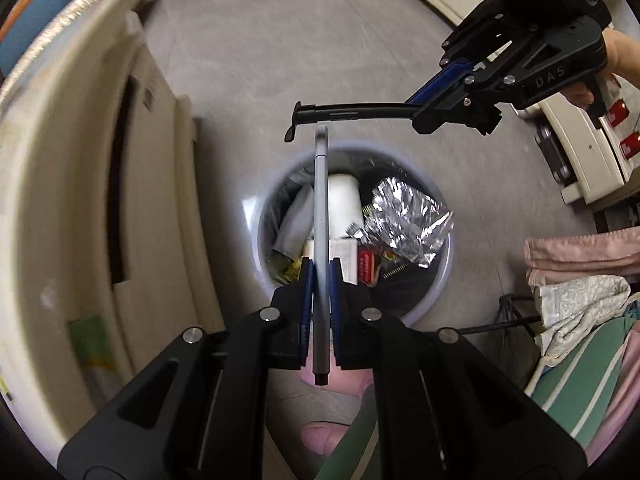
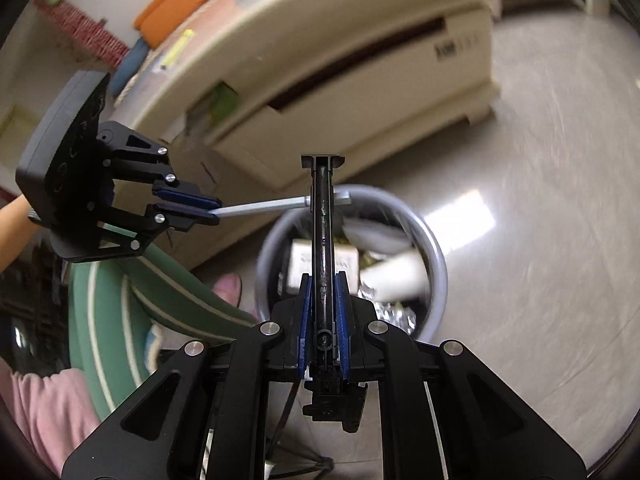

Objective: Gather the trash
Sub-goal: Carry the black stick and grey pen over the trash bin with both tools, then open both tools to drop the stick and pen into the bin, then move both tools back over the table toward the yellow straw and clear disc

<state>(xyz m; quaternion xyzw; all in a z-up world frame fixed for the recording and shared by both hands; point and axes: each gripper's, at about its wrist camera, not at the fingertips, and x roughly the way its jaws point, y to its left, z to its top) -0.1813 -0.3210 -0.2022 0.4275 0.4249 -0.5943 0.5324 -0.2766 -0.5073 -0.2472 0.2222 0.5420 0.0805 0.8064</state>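
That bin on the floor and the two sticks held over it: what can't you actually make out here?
- Bin contents, left wrist view: the grey stick and left gripper cover the middle.
- Bin contents, right wrist view: blurred, and the black stick and right gripper block them.
- Print on the red packet: too small.
- Cabinet label: smeared.

The bin mouth at frame centre is open from above, though trash fills it. A cream cabinet blocks the left; floor above stays free.
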